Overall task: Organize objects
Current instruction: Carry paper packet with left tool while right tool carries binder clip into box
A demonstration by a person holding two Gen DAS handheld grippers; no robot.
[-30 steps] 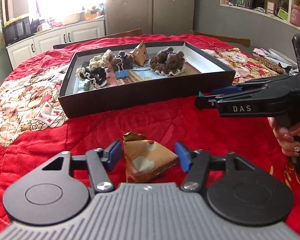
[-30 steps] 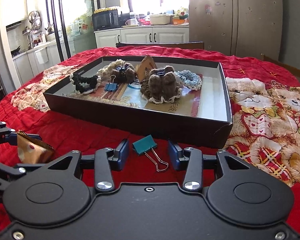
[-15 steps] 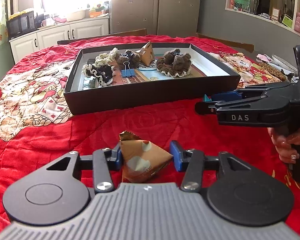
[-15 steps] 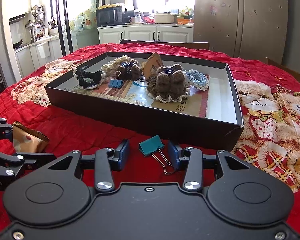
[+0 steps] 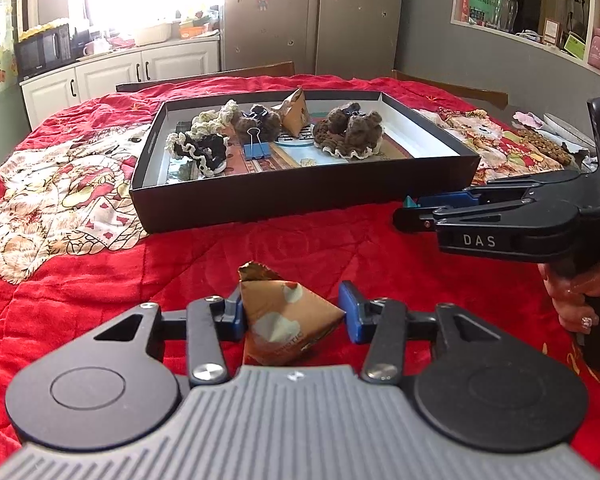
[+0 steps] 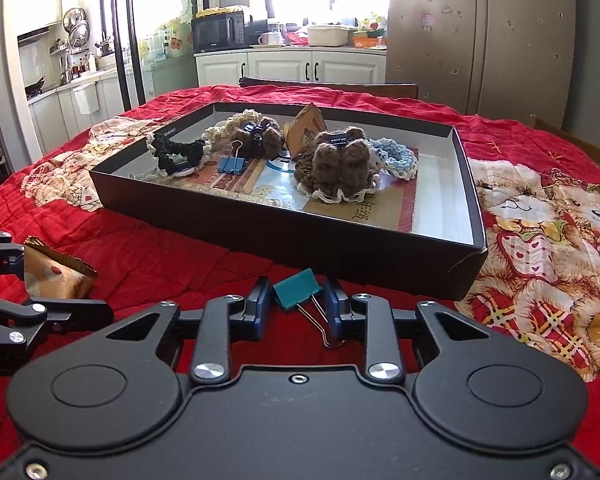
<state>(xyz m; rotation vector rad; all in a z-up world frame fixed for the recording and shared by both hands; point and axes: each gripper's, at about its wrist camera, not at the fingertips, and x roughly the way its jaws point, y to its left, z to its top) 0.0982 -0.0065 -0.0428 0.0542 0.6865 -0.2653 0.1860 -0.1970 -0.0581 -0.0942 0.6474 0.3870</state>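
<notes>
My left gripper [image 5: 292, 314] is shut on a brown pyramid-shaped packet [image 5: 284, 320] and holds it above the red cloth; the packet also shows in the right wrist view [image 6: 54, 270]. My right gripper [image 6: 298, 308] is shut on a teal binder clip [image 6: 298, 290], just in front of the black tray's [image 6: 284, 240] near wall. The right gripper shows in the left wrist view [image 5: 416, 210] at the right. The tray [image 5: 300, 196] holds crocheted pieces [image 5: 350, 134], a blue binder clip [image 5: 256, 148] and another brown packet [image 5: 294, 114].
A red quilted cloth with bear prints [image 6: 540, 232] covers the table. Wooden chair backs [image 5: 208, 76] stand beyond the far edge. Shelves [image 5: 540, 12] are on the right wall and kitchen cabinets [image 6: 292, 68] at the back.
Both grippers have closed on their objects and risen slightly: the left on the brown packet, the right on the teal clip. The tray looks a little farther off.
</notes>
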